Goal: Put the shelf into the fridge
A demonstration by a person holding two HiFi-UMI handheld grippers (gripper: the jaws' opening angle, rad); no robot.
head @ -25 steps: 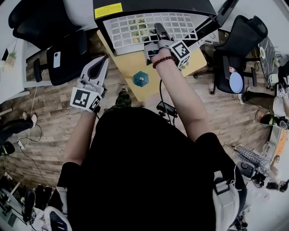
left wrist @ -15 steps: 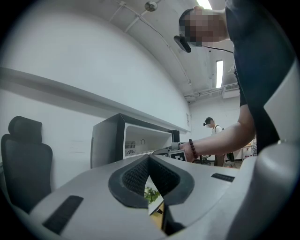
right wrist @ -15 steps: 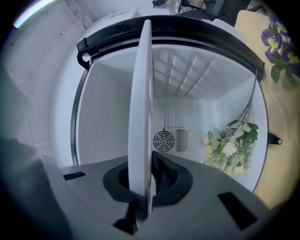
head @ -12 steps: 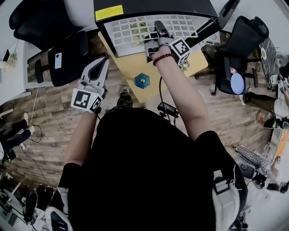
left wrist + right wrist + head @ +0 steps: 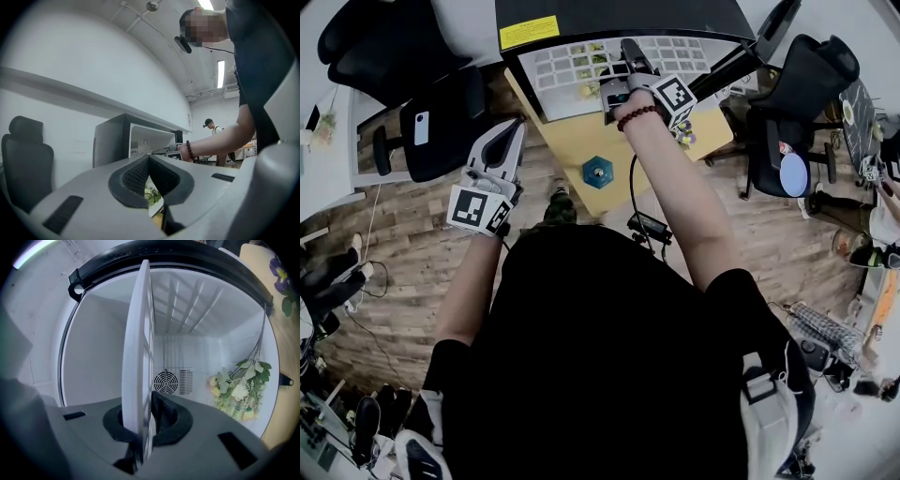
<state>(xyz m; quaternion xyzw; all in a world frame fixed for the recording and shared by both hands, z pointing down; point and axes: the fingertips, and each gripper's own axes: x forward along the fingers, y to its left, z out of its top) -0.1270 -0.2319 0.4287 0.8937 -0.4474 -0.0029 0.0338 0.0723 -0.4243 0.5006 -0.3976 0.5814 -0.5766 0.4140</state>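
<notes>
The white grid shelf [image 5: 581, 64] lies flat, partly inside the open front of the black fridge [image 5: 619, 14]. My right gripper [image 5: 630, 52] is shut on its near edge. In the right gripper view the shelf [image 5: 139, 348] shows edge-on between the jaws of that gripper [image 5: 144, 425], with the white fridge interior [image 5: 93, 352] behind it. My left gripper [image 5: 516, 127] hangs left of the table, shut with nothing in it. The left gripper view has that gripper [image 5: 149, 161] pointing toward the fridge [image 5: 117, 140].
The fridge stands on a yellow table [image 5: 572, 136] with a blue hexagonal object [image 5: 597, 172] near its front. A bunch of flowers [image 5: 239, 394] and a fan grille [image 5: 165, 380] are inside the fridge. Black office chairs [image 5: 441, 108] [image 5: 797, 89] flank the table.
My right gripper has pushed the shelf a little further into the fridge. The left gripper has hardly moved.
</notes>
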